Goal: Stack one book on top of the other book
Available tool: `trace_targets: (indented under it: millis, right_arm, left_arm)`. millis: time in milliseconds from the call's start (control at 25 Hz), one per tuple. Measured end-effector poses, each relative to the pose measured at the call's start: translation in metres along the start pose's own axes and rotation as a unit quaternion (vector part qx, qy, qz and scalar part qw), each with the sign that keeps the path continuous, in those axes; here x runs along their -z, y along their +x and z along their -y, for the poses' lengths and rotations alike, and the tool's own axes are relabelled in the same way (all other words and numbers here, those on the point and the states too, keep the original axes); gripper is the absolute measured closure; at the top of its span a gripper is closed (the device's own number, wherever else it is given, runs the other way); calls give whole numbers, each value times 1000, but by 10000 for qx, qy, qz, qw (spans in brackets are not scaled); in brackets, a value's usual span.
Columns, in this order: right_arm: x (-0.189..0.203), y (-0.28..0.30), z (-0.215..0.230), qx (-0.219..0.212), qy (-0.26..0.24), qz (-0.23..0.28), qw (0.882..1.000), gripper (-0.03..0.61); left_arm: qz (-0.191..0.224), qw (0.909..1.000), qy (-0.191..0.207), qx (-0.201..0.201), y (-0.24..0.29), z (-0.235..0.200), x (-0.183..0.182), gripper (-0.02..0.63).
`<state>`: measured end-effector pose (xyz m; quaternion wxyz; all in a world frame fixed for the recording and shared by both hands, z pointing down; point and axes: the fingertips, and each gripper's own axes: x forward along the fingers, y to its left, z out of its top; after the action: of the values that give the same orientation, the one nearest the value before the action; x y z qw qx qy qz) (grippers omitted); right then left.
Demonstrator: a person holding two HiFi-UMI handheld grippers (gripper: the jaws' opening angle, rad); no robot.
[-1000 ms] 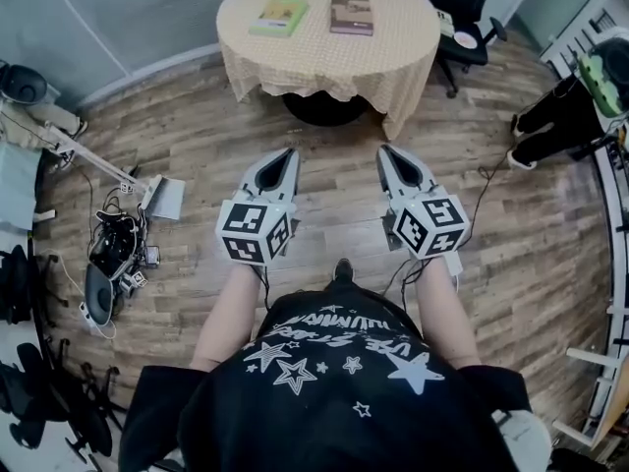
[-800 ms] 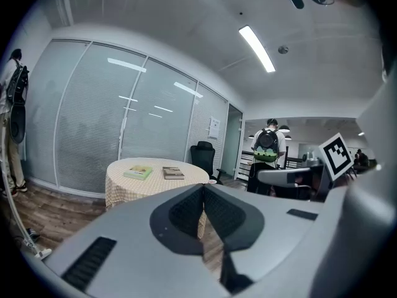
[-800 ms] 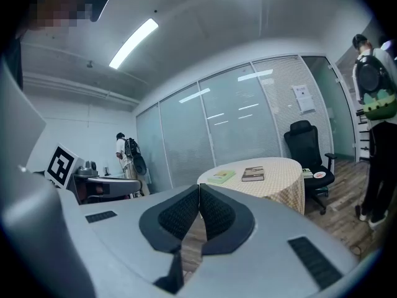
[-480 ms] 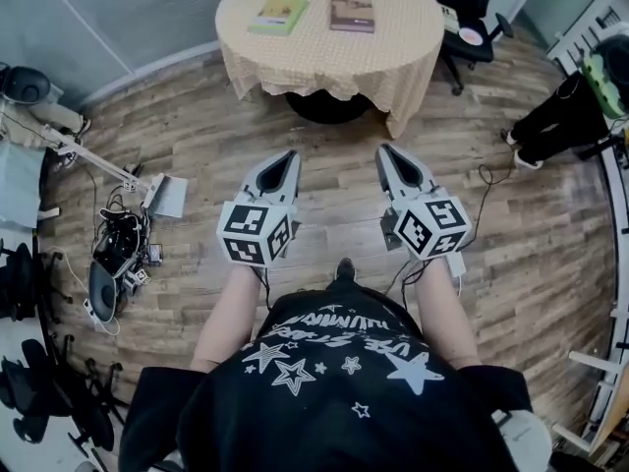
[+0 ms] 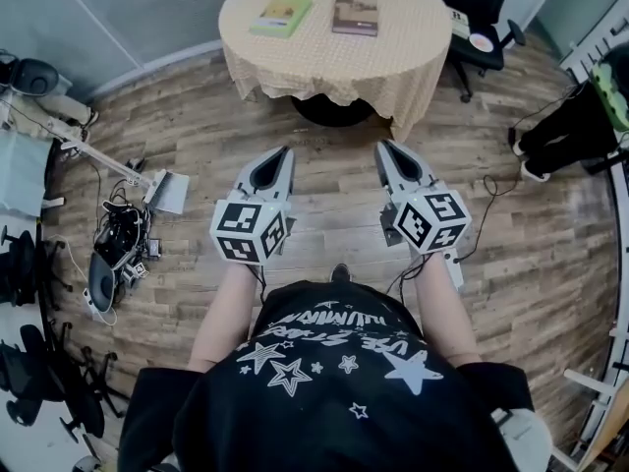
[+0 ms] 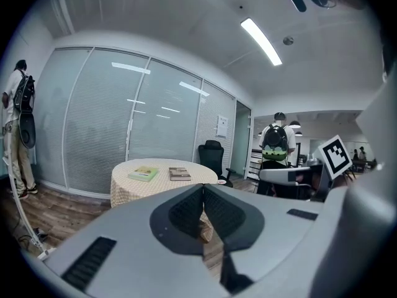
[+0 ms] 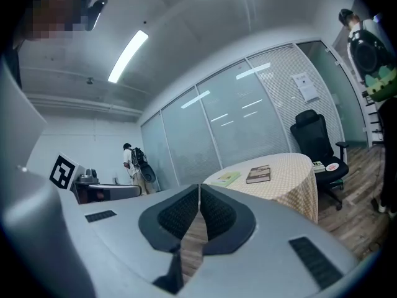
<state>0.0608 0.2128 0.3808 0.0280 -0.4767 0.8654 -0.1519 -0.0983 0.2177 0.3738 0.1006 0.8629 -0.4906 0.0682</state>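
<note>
A green book and a brown book lie side by side, apart, on a round table with a checked yellow cloth, far ahead of me. The left gripper view shows the green book left of the brown book; the right gripper view shows the green book and the brown book too. My left gripper and right gripper are held over the wooden floor, well short of the table. Both are shut with nothing between their jaws.
A black office chair stands right of the table. Cables and gear lie on the floor at left, next to a tripod. A person with a backpack stands at right, another by the glass wall.
Both grippers and the person have edged forward toward the table; the table sits slightly lower and closer in the head view. The jaws stay shut.
</note>
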Motion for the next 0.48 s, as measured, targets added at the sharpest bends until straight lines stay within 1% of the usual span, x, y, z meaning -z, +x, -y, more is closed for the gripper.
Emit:
trace_targets:
  millis: [200,320,480]
  right_arm:
    - [-7,-8,28,-23,37,26,10000,549]
    - [-13,-13,44,45,132,83,9999,549]
    - [-12,-16,55,94,363,140,9992,549]
  left_arm:
    - [30,9998,37,-197,10,6,-1,604]
    - [-1,9995,-31,-328,11,3,-2,604]
    - [-39,9994,18,-339,10,9,-5,604]
